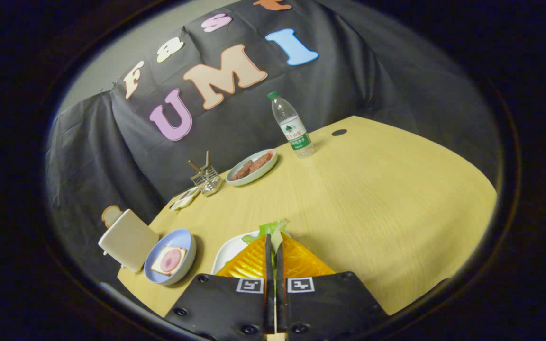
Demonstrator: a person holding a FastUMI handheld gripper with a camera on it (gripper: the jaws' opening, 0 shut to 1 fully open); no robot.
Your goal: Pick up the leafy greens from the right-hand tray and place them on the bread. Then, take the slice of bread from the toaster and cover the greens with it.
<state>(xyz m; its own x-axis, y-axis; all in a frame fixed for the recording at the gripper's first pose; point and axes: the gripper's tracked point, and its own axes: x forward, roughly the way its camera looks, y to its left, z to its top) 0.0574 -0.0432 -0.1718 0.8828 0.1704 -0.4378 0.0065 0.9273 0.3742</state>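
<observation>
Pale leafy greens [273, 230] pinched over white tray [228, 253]; meat-topped bread [169, 260] in blue bowl [185, 237].

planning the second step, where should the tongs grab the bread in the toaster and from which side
Grip the rounded top of the bread where it sticks out above the toaster, coming from above with one finger on each flat face. The rest sits inside the slot, so no other part is free. The tongs are closed on the greens over the white tray, so that comes afterwards.

wall: black cloth [358, 90] | table: pale wood [372, 199] | light: dim
</observation>
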